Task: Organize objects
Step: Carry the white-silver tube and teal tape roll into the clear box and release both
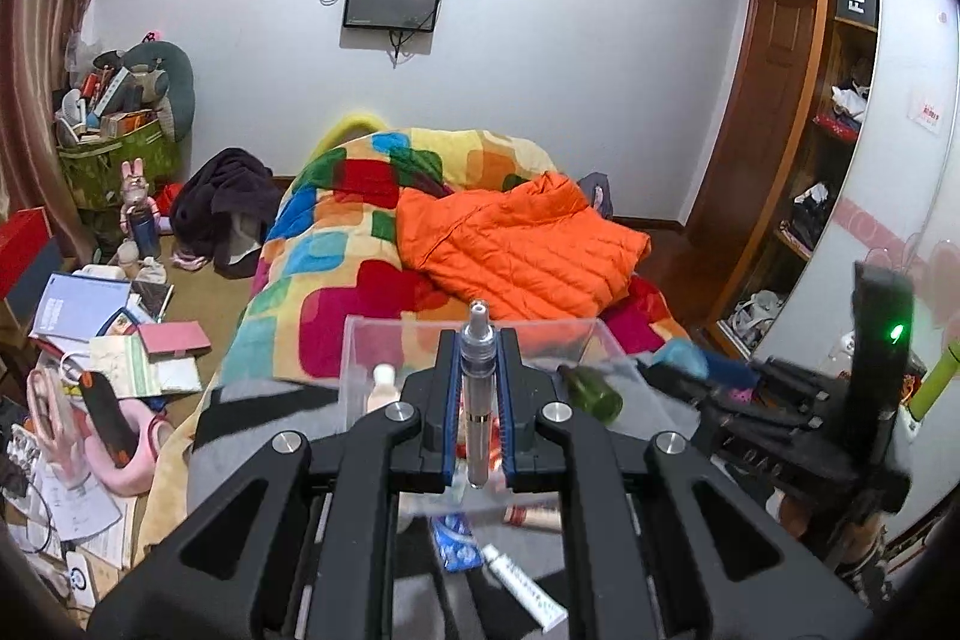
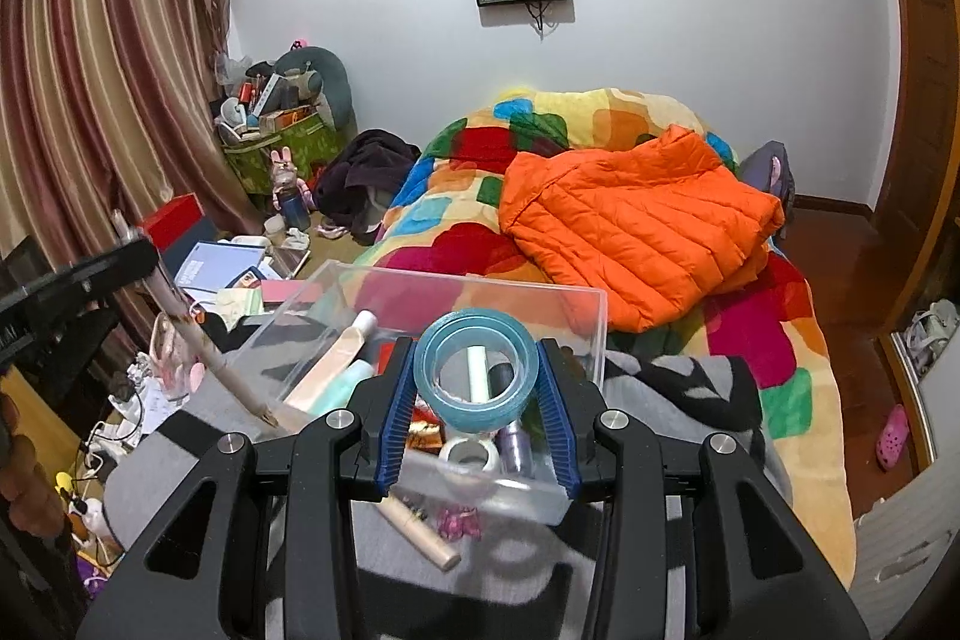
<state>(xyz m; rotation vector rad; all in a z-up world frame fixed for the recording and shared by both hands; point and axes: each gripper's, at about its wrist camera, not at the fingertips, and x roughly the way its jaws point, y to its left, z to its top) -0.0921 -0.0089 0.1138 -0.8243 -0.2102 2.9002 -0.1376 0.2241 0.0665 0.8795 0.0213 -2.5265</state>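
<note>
My left gripper point(image 1: 478, 343) is shut on a slim silver tube with a clear cap point(image 1: 477, 400), held upright between the blue pads. Just beyond it stands a clear plastic box point(image 1: 420, 321) with a white bottle point(image 1: 384, 387) inside; a green bottle point(image 1: 591, 391) shows through its right wall. My right gripper point(image 2: 477, 347) is shut on a roll of blue see-through tape point(image 2: 477, 403), held over the same box point(image 2: 480, 280). That box holds tubes, a white tape roll point(image 2: 471, 454) and a purple bottle point(image 2: 516, 445).
The box rests on a grey and black cloth point(image 2: 678, 394) on a bed with a bright patchwork blanket point(image 2: 780, 334) and an orange jacket point(image 2: 636, 226). A white tube point(image 1: 522, 586) and a blue packet point(image 1: 459, 544) lie before it. Books and clutter point(image 1: 120, 340) cover the floor at left.
</note>
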